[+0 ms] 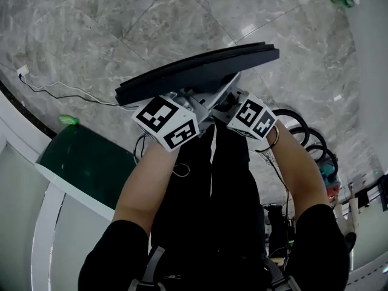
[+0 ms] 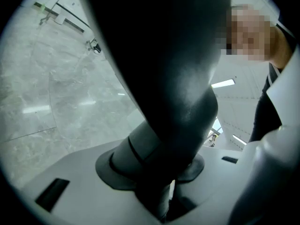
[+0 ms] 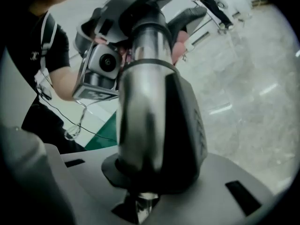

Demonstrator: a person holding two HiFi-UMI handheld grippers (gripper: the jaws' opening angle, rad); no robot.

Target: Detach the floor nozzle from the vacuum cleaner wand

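Over the grey marble floor (image 1: 91, 29), the left gripper (image 2: 164, 196) is clamping the floor nozzle (image 1: 200, 71), the right gripper (image 3: 140, 193) is clamping the wand (image 3: 140, 107).

Floor nozzle (image 1: 200, 71): matt black throughout.
Wand (image 3: 140, 78): bright silver metal tube, with a black collar (image 3: 190, 130) around its lower part.
Left gripper (image 1: 189, 99) and right gripper (image 1: 229, 100): pale grey bodies. Each carries a white cube printed with black square marker patterns.
Floor (image 1: 91, 29): grey marbled tiles with pale veining and thin dark joints.
Panel (image 1: 85, 162) beside the floor tiles: dark green.
Person's shirt (image 1: 212, 211): black.
Hose coils (image 1: 303, 132): black.
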